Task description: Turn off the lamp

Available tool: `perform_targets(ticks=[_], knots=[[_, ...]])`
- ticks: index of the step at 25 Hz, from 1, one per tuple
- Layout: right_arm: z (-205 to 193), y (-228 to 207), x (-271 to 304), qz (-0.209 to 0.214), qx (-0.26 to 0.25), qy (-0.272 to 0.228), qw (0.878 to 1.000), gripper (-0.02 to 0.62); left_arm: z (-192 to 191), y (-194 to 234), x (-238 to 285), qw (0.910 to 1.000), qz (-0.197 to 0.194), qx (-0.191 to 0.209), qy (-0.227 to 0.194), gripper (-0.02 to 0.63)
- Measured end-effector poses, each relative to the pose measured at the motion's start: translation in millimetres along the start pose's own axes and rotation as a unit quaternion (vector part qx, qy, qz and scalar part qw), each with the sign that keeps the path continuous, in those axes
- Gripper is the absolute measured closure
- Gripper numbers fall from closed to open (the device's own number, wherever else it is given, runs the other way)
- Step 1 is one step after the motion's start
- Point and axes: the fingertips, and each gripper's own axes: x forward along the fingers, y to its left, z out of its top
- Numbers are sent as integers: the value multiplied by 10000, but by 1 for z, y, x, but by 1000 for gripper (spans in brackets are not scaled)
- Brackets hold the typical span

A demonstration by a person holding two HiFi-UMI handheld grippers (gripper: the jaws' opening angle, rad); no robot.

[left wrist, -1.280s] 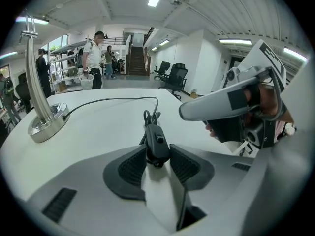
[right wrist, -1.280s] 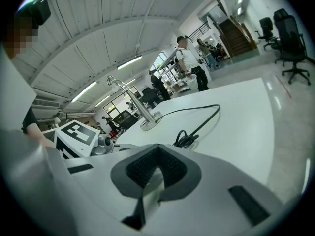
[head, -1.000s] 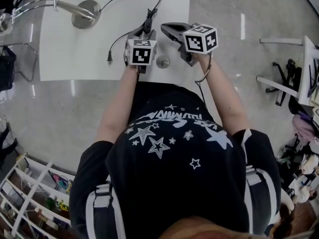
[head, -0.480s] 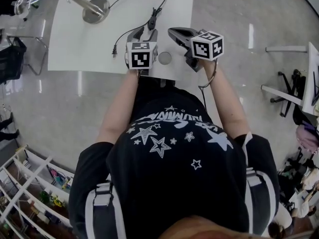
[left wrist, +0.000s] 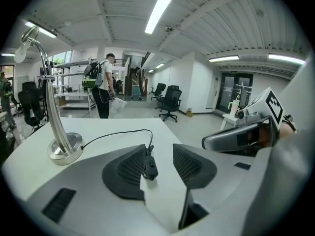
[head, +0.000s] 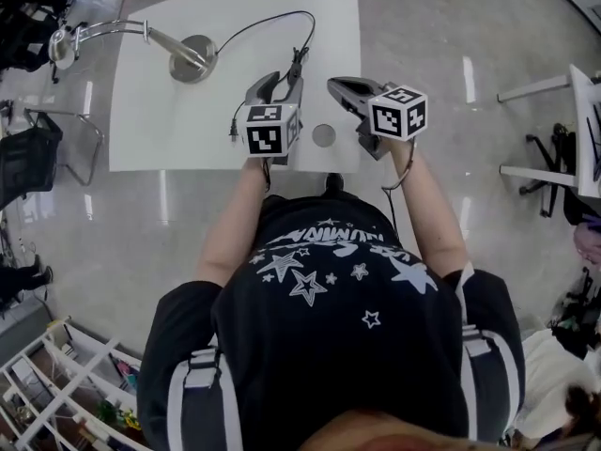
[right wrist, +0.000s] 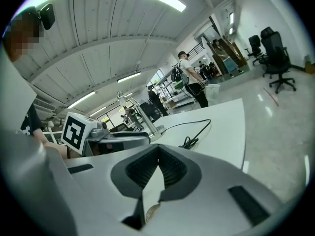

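— Brushed metal, we think: the lamp (head: 194,57) stands at the far left of the white bench (head: 150,144), on a round base with a thin bent neck. How will it handle?

— We judge the base to be heavy and stiff, so the lamp should not slide easily. But we would not take the lamp itself. The part to take is the small black switch (left wrist: 150,166) on the cord (left wrist: 119,132), which lies on the bench near the middle, toward the far side.

— And the switch?

— Probably light, hard plastic, a little slippery. The cord is soft, so the switch may skid away under a push. We would pinch it from both sides.

— Where are the tongs?

— The left tongs (left wrist: 159,150) stand apart above the bench. The switch shows between them, but the pads do not touch it. The right tongs (right wrist: 158,149) are together with nothing in them, just right of the left ones.

— Any containers?

— We see none on the bench. Only the plug (head: 232,130) lies loose beside the left tongs, and a small round disc (head: 324,135) sits by the near edge.
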Motion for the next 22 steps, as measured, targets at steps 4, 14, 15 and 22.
perform_targets(ticks=[4, 14, 15, 22], knots=[[2, 16, 9, -189, 90, -197, 9996, 589, 7, 13, -18, 9997, -194, 83, -121, 416], [1, 89, 55, -363, -54, -404, 9985, 589, 8, 81, -87, 9991, -96, 73, -415, 566], [1, 97, 59, -371, -80, -413, 9984, 589, 9, 88, -95, 9989, -81, 57, -460, 578], [-16, 144, 81, -590, -80, -541, 9968, 589, -5, 117, -136, 9980, -338, 27, -528, 595]])
